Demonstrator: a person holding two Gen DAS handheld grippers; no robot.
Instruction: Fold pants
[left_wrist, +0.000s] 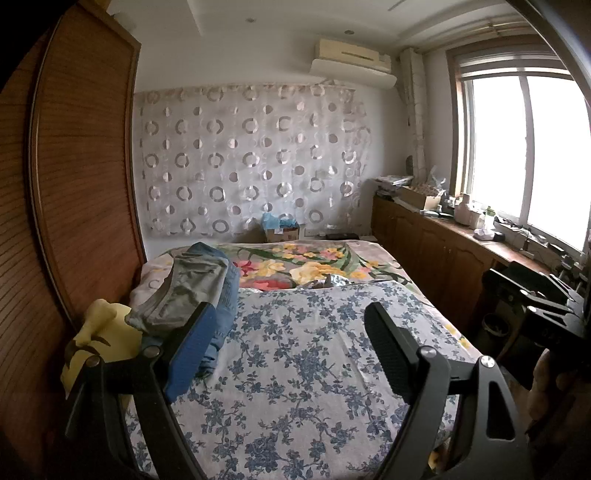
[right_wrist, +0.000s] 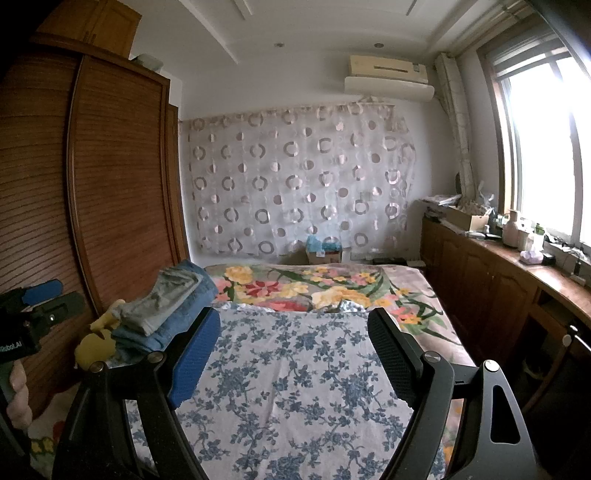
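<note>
pants (left_wrist: 192, 291): soft, floppy, a bit heavy, piled at left side of bed (left_wrist: 314, 350) | grab at waistband | left gripper (left_wrist: 291, 350): jaws wide apart, empty | right gripper (right_wrist: 291, 354): jaws wide apart, empty

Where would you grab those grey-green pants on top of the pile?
Probably the grey-green pants by their near folded edge, which overhangs the blue jeans beneath. Come from the open blue-flowered sheet side, since the wooden wardrobe blocks the far side. Both tools are open and empty.
</note>
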